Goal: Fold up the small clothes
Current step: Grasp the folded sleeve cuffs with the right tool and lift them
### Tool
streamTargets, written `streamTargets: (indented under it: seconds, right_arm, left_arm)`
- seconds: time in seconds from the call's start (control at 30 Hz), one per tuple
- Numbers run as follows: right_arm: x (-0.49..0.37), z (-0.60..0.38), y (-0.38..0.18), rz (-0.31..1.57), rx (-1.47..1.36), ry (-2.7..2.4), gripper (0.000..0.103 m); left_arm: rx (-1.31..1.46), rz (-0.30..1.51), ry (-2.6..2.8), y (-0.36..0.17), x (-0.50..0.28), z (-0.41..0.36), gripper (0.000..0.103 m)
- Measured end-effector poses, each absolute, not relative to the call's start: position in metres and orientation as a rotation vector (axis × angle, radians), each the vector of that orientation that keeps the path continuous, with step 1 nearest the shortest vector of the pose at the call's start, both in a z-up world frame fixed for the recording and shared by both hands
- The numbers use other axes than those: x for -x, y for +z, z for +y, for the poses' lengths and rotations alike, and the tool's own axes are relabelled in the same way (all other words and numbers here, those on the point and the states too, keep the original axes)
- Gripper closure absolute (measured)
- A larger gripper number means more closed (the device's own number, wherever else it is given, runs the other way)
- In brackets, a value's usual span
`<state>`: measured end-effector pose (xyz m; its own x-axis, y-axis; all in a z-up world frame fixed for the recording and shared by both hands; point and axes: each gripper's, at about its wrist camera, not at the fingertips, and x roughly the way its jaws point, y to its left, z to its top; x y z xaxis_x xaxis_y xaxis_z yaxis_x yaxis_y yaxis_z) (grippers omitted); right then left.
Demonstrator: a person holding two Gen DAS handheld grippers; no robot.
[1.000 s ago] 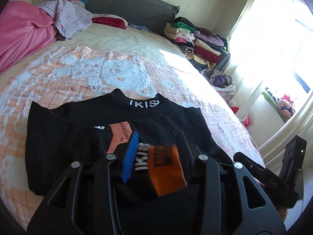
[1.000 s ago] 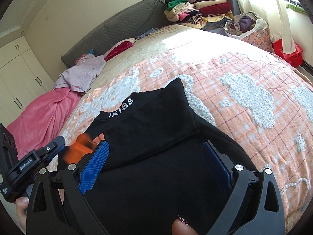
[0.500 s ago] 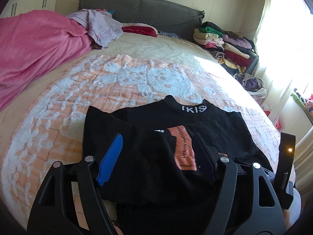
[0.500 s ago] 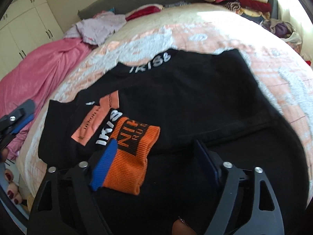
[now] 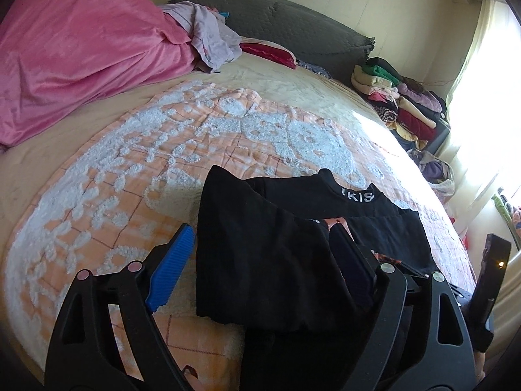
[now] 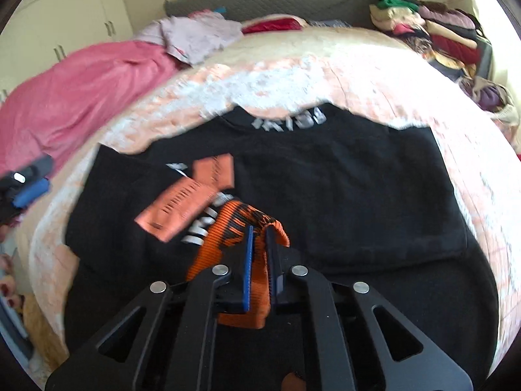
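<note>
A black top (image 5: 276, 260) with white collar lettering lies partly folded on the orange and white bedspread (image 5: 162, 150). It also shows in the right wrist view (image 6: 342, 195), with an orange printed strip (image 6: 192, 195) across it. My left gripper (image 5: 260, 254) is open and empty, its jaws on either side of the top's left fold. My right gripper (image 6: 259, 231) is shut on the orange cuff (image 6: 237, 228) of the top's sleeve, low over the garment's front. The left gripper shows at the left edge of the right wrist view (image 6: 26, 182).
A pink blanket (image 5: 75, 65) and a lilac garment (image 5: 208, 39) lie at the head of the bed by the grey headboard (image 5: 293, 32). A stack of folded clothes (image 5: 400, 104) sits at the far right, near a bright window.
My right gripper has closed on the orange cuff, which lay between its open jaws before. My left gripper let go of the cuff a second ago and has swung left over the top's left edge.
</note>
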<state>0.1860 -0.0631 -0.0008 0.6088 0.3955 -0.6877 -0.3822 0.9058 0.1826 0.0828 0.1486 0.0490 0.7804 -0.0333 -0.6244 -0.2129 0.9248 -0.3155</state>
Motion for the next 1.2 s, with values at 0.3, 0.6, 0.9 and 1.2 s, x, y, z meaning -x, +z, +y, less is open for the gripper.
streamTargets:
  seconds: [0.3, 0.6, 0.9, 1.2]
  right_arm:
    - [-0.199, -0.098, 0.063, 0.642, -0.032, 0.413, 0.097]
    - [-0.227, -0.154, 0.057, 0.658, -0.044, 0.261, 0.097]
    - [-0.227, -0.169, 0.029, 0.705, -0.03, 0.177, 0.097]
    - [-0.221, -0.171, 0.024, 0.712, -0.01, 0.124, 0.097]
  left_arm:
    - [0.409, 0.671, 0.104, 0.047, -0.078, 0.154, 0.025]
    - [0.392, 0.682, 0.105, 0.045, -0.079, 0.149, 0.025]
    - [0.332, 0.718, 0.089, 0.037, -0.098, 0.129, 0.025]
    - [0.273, 0.732, 0.06, 0.036, -0.111, 0.107, 0.025]
